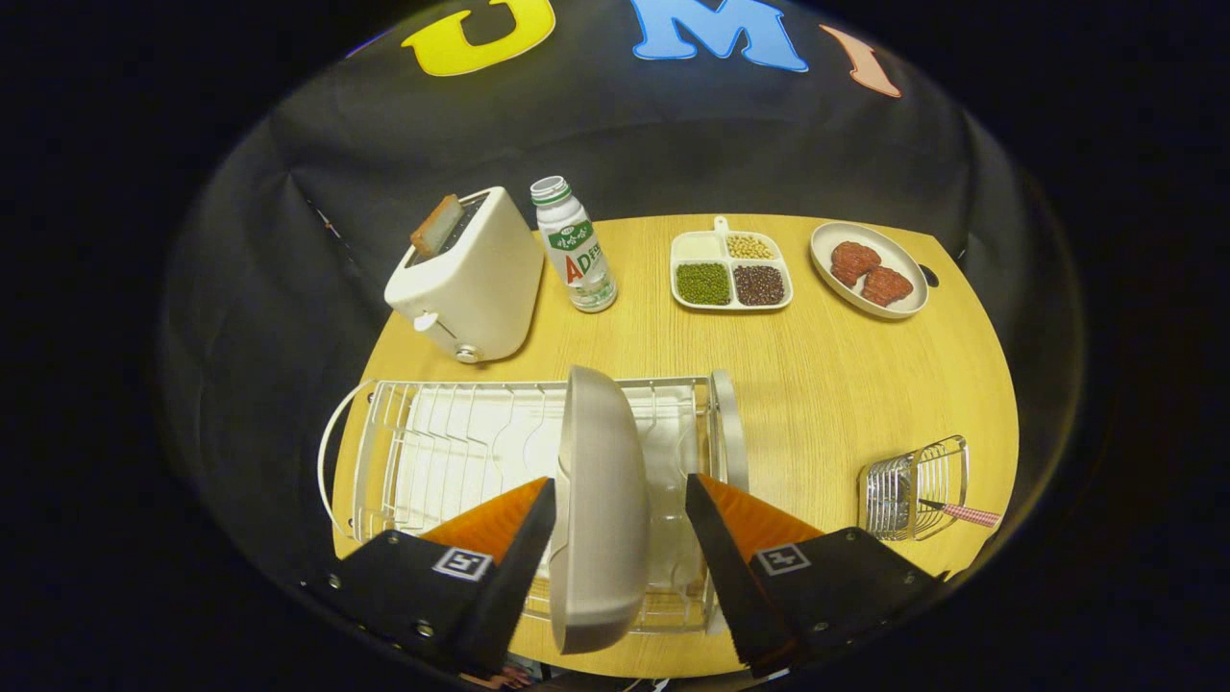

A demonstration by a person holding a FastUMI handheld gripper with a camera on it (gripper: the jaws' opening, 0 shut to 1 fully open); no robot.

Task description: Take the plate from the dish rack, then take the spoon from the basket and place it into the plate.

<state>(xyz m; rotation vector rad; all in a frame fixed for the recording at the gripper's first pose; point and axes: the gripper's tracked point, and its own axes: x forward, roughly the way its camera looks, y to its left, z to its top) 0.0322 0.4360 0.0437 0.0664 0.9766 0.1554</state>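
Wood table (836, 384), tool (620, 538) astride plate (601, 509).

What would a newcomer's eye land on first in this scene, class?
First, the pale plate standing on edge in the wire dish rack, right between the open gripper fingers, touched by neither. Beyond the rack stands a white toaster with a slice of toast poking up.

Large red and blue letters "AD" are seen on the label of the bottle (574, 247), standing far on the worktop (826, 384) right of the toaster (468, 279); smaller print cannot be read.
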